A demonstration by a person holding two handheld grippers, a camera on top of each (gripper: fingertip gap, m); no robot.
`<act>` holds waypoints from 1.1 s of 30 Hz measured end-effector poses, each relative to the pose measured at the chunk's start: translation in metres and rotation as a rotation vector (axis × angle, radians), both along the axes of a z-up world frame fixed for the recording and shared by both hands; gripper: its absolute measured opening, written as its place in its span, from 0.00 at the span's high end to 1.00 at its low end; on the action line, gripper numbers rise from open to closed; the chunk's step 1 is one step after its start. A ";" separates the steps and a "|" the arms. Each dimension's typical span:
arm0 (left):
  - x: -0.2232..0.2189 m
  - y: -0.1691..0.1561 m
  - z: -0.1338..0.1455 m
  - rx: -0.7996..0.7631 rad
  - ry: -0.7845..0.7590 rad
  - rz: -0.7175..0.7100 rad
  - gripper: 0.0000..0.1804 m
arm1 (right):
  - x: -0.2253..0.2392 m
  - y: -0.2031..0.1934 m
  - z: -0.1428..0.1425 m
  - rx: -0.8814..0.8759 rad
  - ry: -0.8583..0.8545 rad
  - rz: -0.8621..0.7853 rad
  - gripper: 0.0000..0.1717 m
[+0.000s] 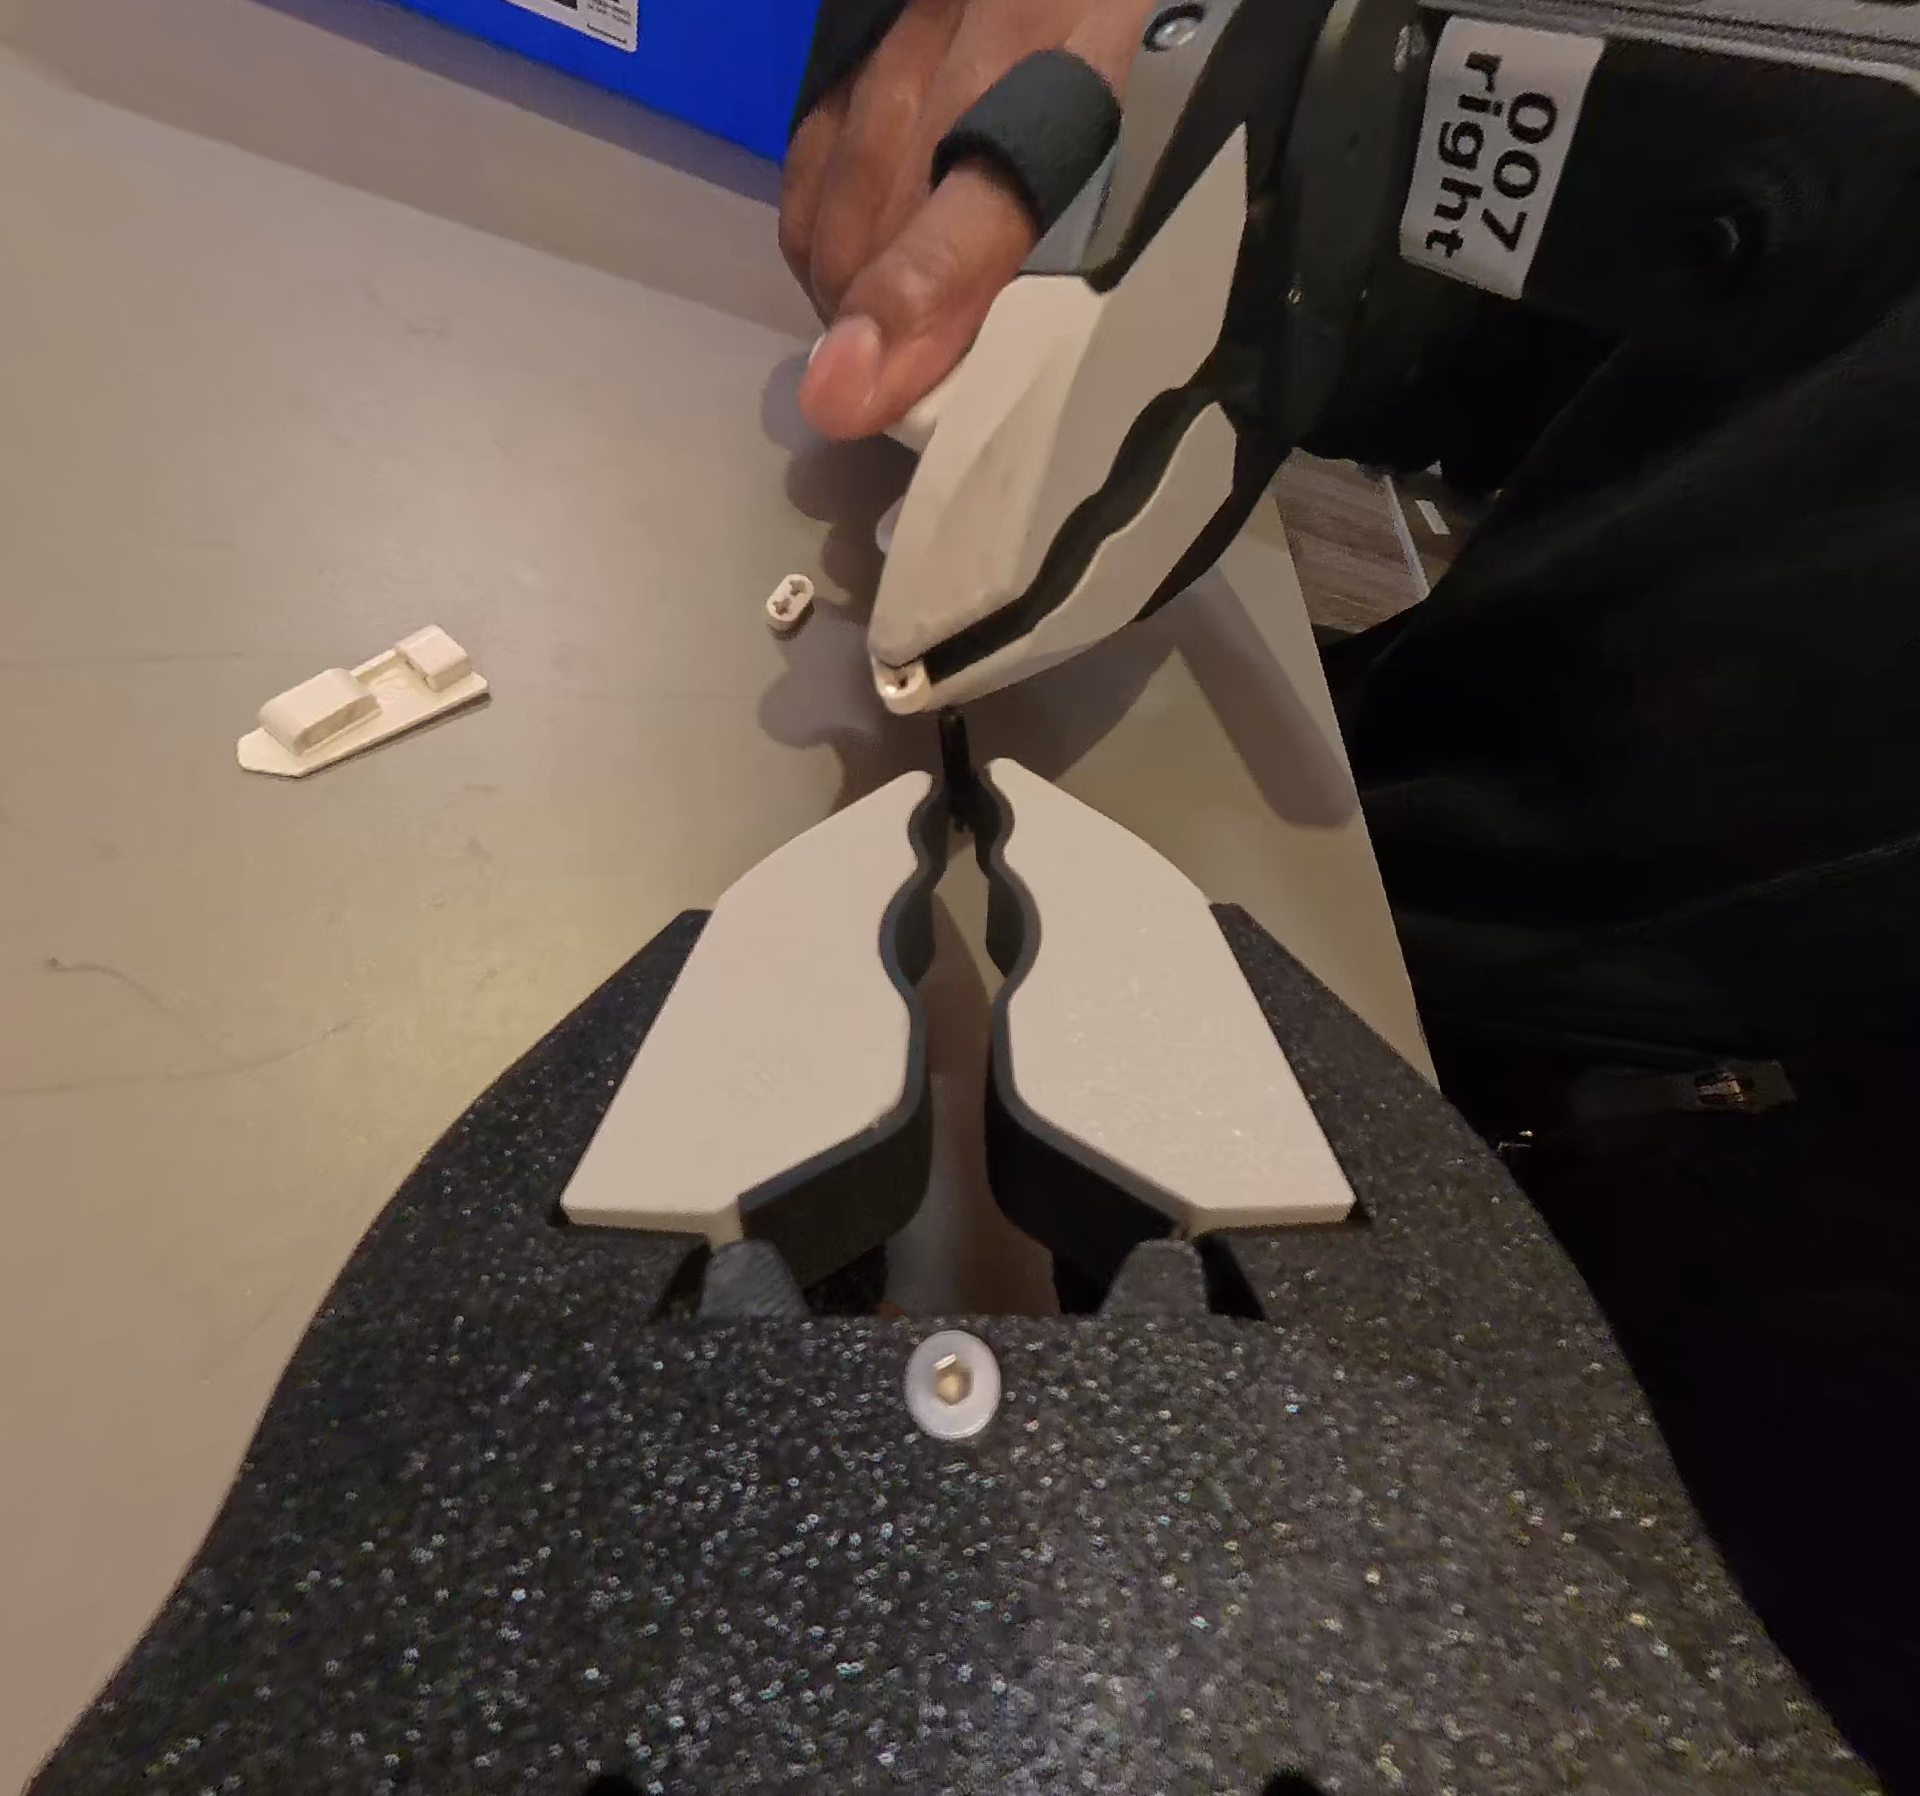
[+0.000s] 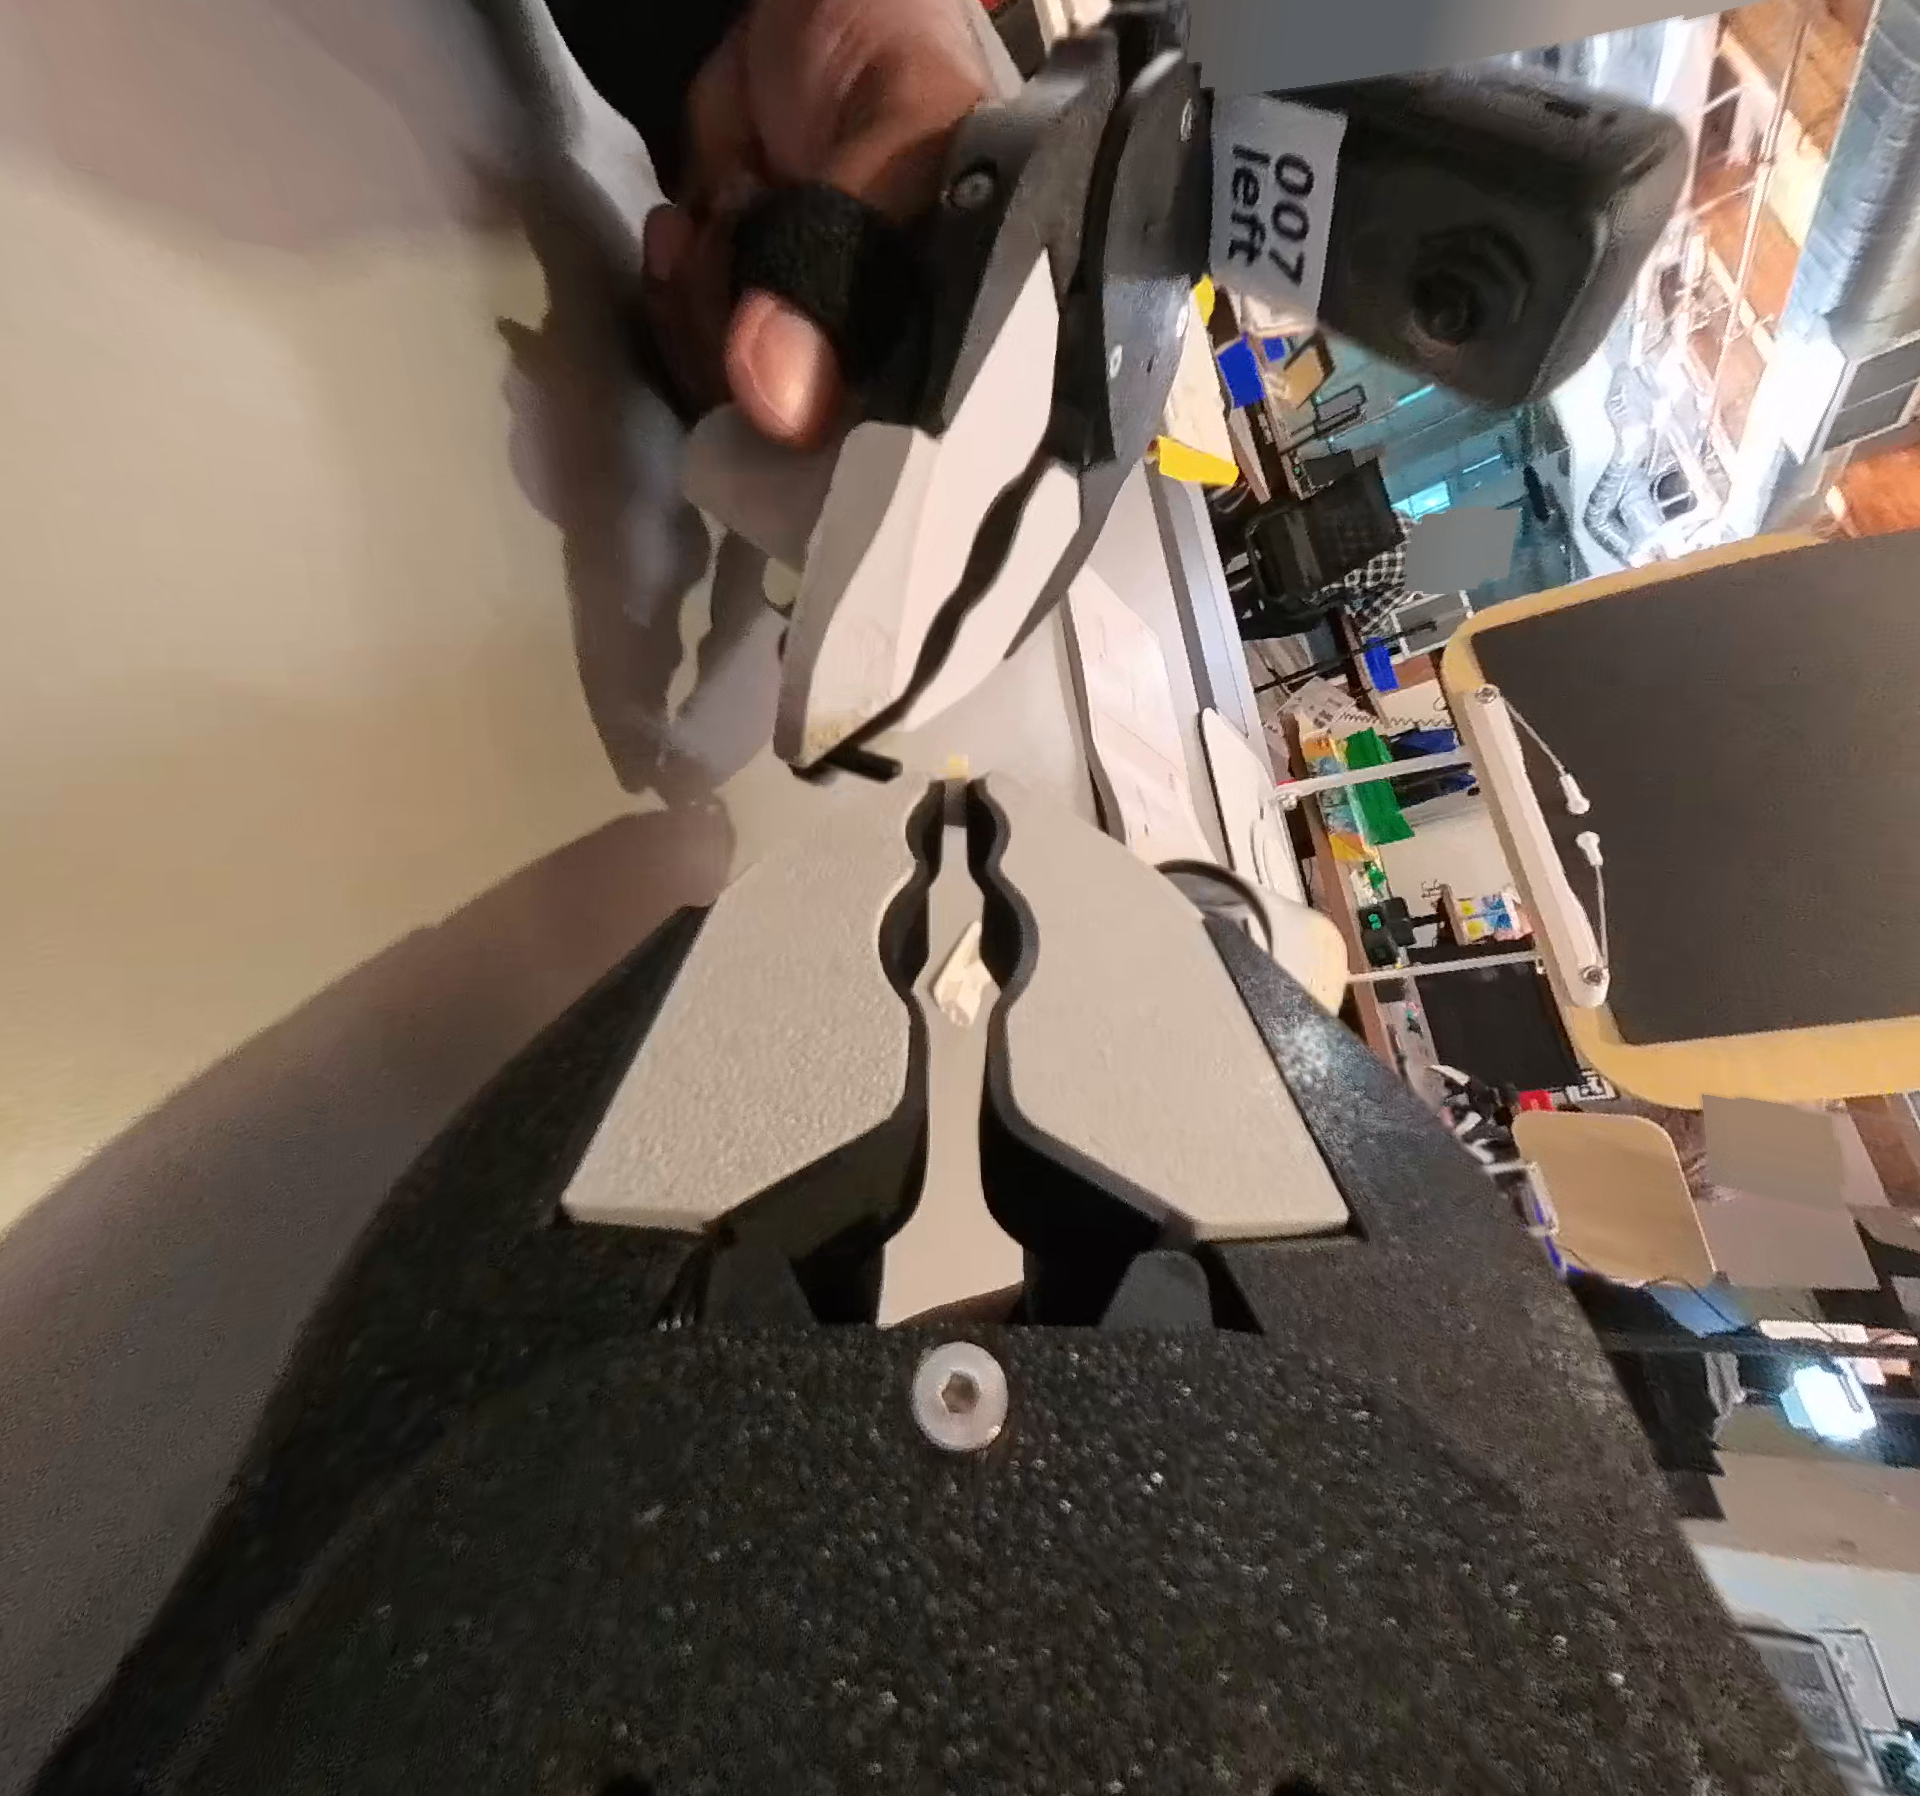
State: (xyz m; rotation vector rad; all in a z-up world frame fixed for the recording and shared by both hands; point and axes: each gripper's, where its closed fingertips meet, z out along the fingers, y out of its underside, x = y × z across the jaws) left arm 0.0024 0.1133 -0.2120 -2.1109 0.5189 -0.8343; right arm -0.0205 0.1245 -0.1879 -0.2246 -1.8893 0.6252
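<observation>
The left tool point(image 1: 954, 790) is pinching a slim black pin point(image 1: 954, 759) at its very tips, the jaws all but closed on the pin's lower end. The pin's long axis is running straight ahead out of the tips, toward the right tool point(image 1: 914, 681), which is coming in from above and to the right and is sitting just past the pin's free end. The right tool is likewise nearly closed, gripping a small cream oval plastic piece with two cross-shaped holes point(image 1: 900, 686) that is jutting from its tips. The pin's tip is lying just beside this piece, and contact cannot be made out. A second, matching cream oval link point(image 1: 790, 598) is lying on the grey worktop point(image 1: 364, 396) nearby, and a cream flat clip-shaped plate point(image 1: 358, 702) is resting well to the left.
</observation>
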 end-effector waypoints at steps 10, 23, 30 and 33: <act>0.000 0.000 0.001 0.000 -0.014 0.005 0.98 | 0.004 -0.003 -0.004 -0.036 -0.029 0.024 0.98; -0.002 0.001 -0.001 -0.027 -0.020 0.021 0.98 | 0.004 -0.003 -0.001 -0.045 -0.002 0.015 0.98; -0.002 0.001 -0.001 -0.024 -0.019 0.023 0.98 | 0.004 -0.002 -0.006 -0.037 -0.023 0.009 0.98; -0.002 0.001 -0.002 -0.023 -0.010 0.021 0.98 | 0.004 -0.004 -0.008 -0.043 -0.040 0.017 0.97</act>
